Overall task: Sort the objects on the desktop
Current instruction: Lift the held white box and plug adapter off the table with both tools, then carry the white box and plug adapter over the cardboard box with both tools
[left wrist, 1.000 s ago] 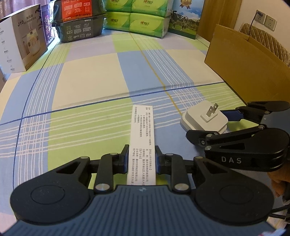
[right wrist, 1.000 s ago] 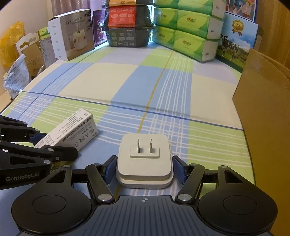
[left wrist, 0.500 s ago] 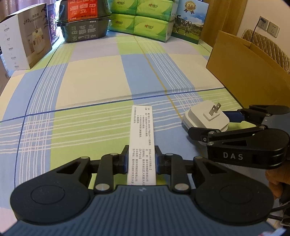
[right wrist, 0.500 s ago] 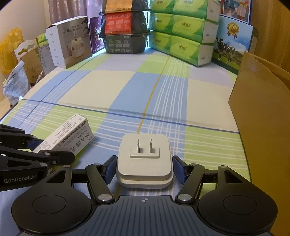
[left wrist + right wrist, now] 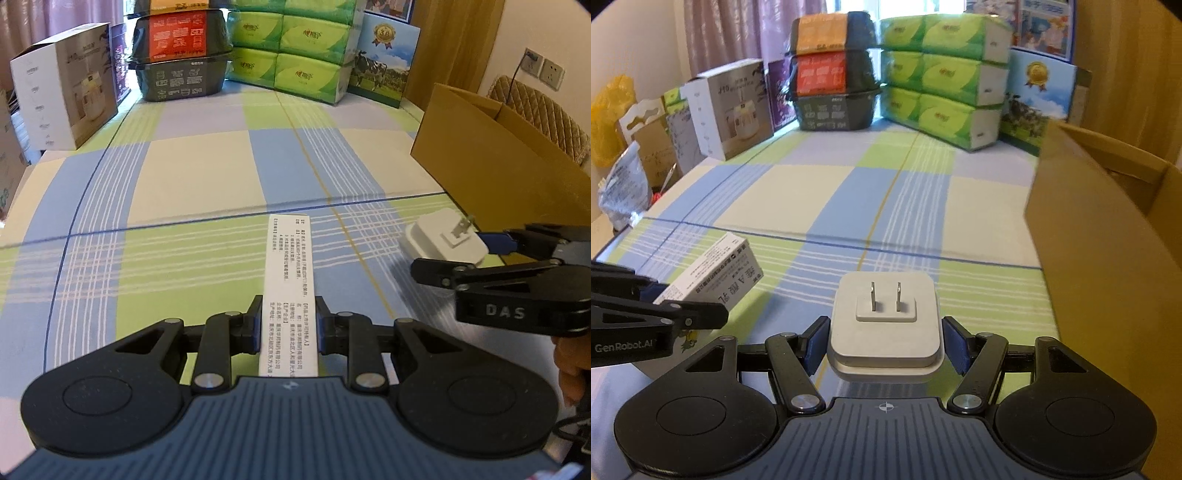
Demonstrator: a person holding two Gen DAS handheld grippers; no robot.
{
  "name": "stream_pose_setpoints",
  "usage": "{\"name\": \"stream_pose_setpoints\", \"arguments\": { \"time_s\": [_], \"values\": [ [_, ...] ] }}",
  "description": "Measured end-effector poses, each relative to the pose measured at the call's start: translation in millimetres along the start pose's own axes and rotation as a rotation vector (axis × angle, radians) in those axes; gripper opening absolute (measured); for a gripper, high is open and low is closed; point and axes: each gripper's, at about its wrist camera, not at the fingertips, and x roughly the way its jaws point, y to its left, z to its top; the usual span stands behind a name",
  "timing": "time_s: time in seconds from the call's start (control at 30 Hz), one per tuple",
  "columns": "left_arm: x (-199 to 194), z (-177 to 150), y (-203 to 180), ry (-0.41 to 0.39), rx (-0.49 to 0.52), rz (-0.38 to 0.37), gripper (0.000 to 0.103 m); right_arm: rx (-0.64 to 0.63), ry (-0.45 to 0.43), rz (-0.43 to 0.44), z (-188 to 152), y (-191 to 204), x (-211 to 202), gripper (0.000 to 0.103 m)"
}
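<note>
My left gripper point(image 5: 288, 325) is shut on a long white medicine box point(image 5: 290, 280) printed with black text, held above the checked tablecloth. The same medicine box point(image 5: 713, 277) shows at the left of the right wrist view, gripped by the left gripper point(image 5: 661, 299). My right gripper point(image 5: 884, 338) is shut on a white plug adapter point(image 5: 884, 321) with two metal prongs facing up. In the left wrist view the plug adapter point(image 5: 443, 240) hangs at the right, in the right gripper point(image 5: 476, 254), close to the open cardboard box point(image 5: 491, 158).
The open cardboard box point(image 5: 1108, 236) stands along the right edge of the table. At the back are green tissue packs point(image 5: 942, 81), stacked dark food tubs point(image 5: 833, 85), a milk carton box point(image 5: 1041, 99) and a white appliance box point(image 5: 731, 107). Bags point(image 5: 613, 162) crowd the left side.
Both grippers have risen with their loads; the table sits lower in both views. The right gripper with the adapter has shifted right toward the cardboard box.
</note>
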Motion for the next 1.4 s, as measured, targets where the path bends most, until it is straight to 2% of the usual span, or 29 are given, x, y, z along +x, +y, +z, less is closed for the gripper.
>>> {"name": "stream_pose_setpoints", "arguments": {
  "time_s": [0.37, 0.73, 1.07, 1.4],
  "values": [
    [-44, -36, -48, -0.027, -0.078, -0.037, 0.021, 0.076, -0.009, -0.026, -29, -20, -66, 0.062],
    [-95, -53, -90, -0.057, -0.111, -0.042, 0.021, 0.114, -0.059, -0.045, -56, -34, -144, 0.062],
    [-124, -57, -128, -0.076, -0.104, -0.069, 0.021, 0.129, -0.104, -0.089, -75, -60, -199, 0.062],
    [-132, -54, -162, -0.082, -0.057, -0.091, 0.021, 0.182, -0.131, -0.139, -88, -95, -229, 0.062]
  ]
}}
